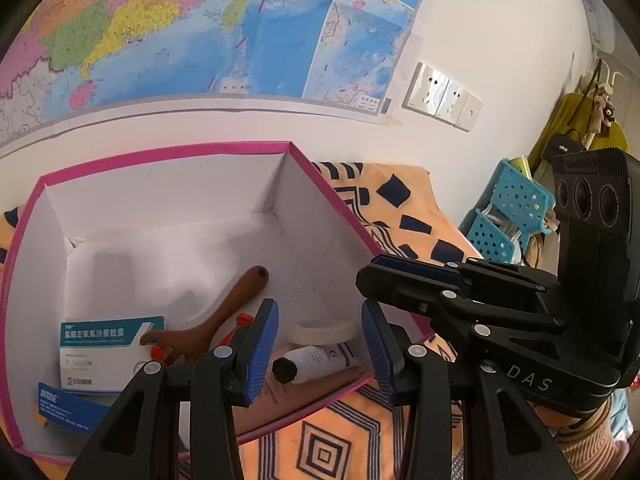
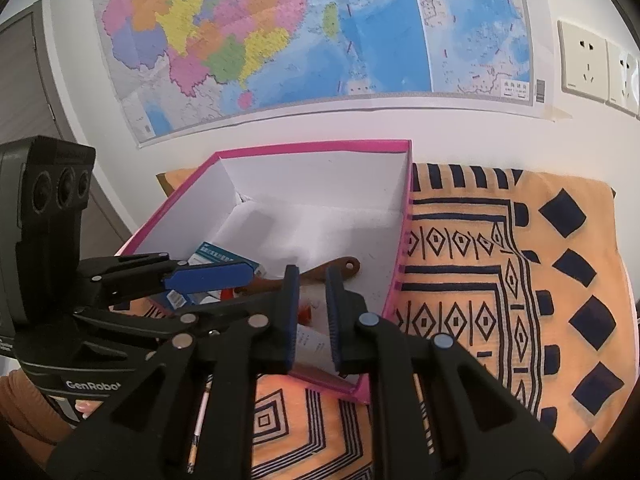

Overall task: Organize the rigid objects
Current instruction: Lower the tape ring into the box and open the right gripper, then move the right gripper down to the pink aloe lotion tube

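Note:
A pink-rimmed white box (image 1: 168,152) (image 2: 400,280) sits on the patterned cloth. In it lie a brown wooden scoop (image 1: 224,312) (image 2: 340,268), a white tube with a black cap (image 1: 316,362) (image 2: 312,346), a round white lid (image 1: 324,330), medicine boxes (image 1: 100,348) (image 2: 224,258) and small red pieces (image 1: 240,320). My left gripper (image 1: 320,350) is open and empty above the box's near corner. My right gripper (image 2: 314,312) is open with a narrow gap, empty, above the tube; it also shows in the left wrist view (image 1: 416,280).
An orange and navy patterned cloth (image 2: 500,280) covers the surface to the right. A thin pen (image 2: 198,428) lies on the cloth in front of the box. A map and wall sockets (image 1: 440,96) are behind. Blue perforated baskets (image 1: 508,208) stand at far right.

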A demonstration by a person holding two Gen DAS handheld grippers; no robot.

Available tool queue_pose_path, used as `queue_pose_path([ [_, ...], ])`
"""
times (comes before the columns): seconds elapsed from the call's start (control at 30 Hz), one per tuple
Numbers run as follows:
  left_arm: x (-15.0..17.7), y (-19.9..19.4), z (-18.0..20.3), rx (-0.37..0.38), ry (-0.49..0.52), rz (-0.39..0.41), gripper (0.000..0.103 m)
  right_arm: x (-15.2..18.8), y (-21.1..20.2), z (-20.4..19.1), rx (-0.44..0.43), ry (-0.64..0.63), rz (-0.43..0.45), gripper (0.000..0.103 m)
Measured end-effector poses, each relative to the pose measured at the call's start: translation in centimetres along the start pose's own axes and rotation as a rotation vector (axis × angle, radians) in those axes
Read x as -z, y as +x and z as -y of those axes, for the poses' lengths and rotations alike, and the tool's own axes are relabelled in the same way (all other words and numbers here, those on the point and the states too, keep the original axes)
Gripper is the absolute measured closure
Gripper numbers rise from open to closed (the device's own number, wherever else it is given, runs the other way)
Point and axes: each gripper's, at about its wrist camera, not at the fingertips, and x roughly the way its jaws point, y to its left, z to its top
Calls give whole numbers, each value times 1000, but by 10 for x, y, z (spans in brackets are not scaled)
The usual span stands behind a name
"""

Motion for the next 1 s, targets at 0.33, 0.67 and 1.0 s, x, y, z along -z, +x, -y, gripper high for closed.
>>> queue_pose_path([
  [0.33, 10, -10, 5, -56, 38, 39, 56, 10, 1, -4, -13, -1, -21, 87],
  [0.67, 40, -61, -2, -103, 62, 144, 40, 26, -28, -24, -77, -7, 28, 72],
  [1.0, 93, -95, -43, -241, -30, 137, 34, 62, -29, -46, -182, 6, -24, 62],
])
